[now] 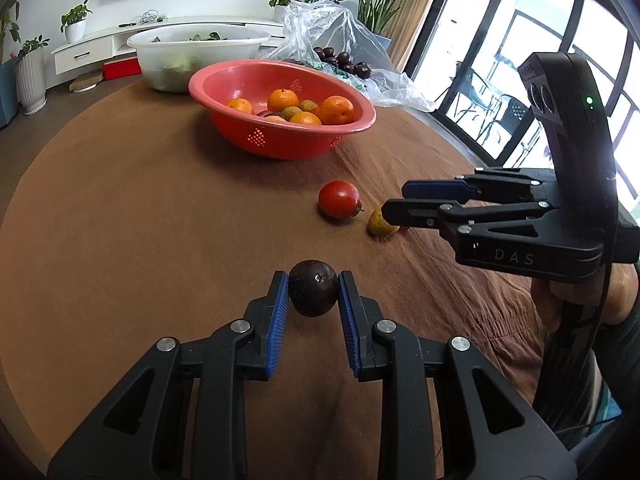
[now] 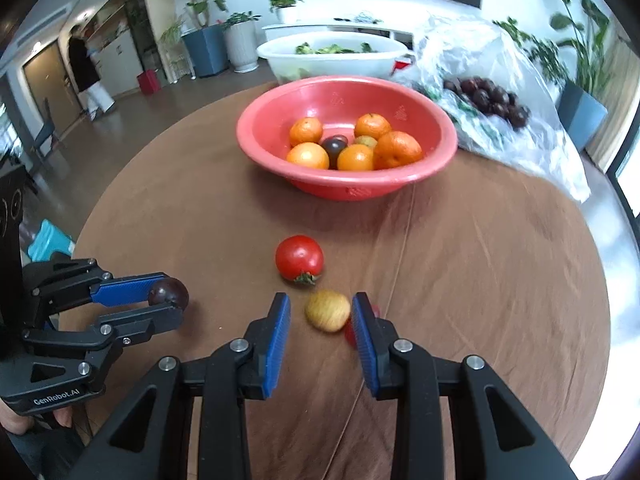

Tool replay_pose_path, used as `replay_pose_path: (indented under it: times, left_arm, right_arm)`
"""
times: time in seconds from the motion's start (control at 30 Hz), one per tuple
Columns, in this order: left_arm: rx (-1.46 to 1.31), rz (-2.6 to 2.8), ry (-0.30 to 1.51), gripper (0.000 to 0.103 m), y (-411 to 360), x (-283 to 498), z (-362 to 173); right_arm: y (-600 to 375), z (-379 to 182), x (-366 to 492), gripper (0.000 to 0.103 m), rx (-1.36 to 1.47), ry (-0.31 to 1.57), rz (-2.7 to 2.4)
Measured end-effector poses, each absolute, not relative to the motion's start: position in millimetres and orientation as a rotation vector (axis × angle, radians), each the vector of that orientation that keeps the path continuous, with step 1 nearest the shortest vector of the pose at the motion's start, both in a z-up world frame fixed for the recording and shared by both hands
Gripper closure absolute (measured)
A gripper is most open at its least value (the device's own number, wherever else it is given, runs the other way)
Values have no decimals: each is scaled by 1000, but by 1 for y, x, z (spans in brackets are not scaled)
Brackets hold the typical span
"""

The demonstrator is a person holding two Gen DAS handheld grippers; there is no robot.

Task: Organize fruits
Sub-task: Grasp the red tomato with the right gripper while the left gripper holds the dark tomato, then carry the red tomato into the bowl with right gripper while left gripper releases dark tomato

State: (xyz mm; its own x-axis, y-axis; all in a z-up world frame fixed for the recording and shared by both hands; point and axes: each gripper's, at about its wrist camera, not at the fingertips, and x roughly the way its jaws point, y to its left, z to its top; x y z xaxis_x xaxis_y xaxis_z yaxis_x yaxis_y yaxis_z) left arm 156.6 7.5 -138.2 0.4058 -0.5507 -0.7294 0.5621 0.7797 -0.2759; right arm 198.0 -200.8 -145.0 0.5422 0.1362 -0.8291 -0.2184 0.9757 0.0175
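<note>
Left wrist view shows the left gripper [image 1: 314, 286] clenched on a dark purple fruit [image 1: 313, 288], both blue pads pressed to its sides, just above the brown tablecloth [image 1: 160, 220]. The right gripper [image 2: 321, 312] straddles a small yellow fruit [image 2: 328, 310] lying on the cloth; the right-hand pad looks to touch it, while a gap shows on the left side, so the fruit is not gripped. A bit of something red [image 2: 350, 330] sits half hidden behind that right-hand pad; I cannot tell what it is. A red tomato [image 2: 299, 259] lies just beyond, apart from both grippers.

The step in hand seems to be collecting loose fruit for the red bowl [image 2: 280, 152], which already holds several oranges [image 2: 396, 150] and a dark fruit. Next, the right gripper probably needs to close fully on the yellow fruit without squashing it or nudging it away, and the left needs to carry its fruit forward over the bowl's rim.

The round table is draped in a wrinkled brown cloth. Behind the red bowl stand a white basin [image 1: 200, 54] of greens and a clear plastic bag [image 2: 520, 92] with more dark fruit spilling from it. Potted plants, a wall-mounted screen, a low white cabinet and large windows fill the room; a person stands far off in the right wrist view.
</note>
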Motion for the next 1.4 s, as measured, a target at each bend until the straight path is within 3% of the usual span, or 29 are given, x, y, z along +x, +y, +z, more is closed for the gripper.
replay_pose_path:
  times: [0.27, 0.73, 1.4]
  left_arm:
    - [13, -707, 916, 80, 7, 156, -140]
    - [-3, -693, 922, 80, 14, 160, -143]
    - [-2, -668, 929, 80, 16, 161, -147]
  right_arm:
    - [-190, -145, 208, 69, -277, 990, 343]
    - [-165, -156, 241, 65, -328, 1038, 379]
    - [-166, -172, 245, 68, -344, 1048, 295]
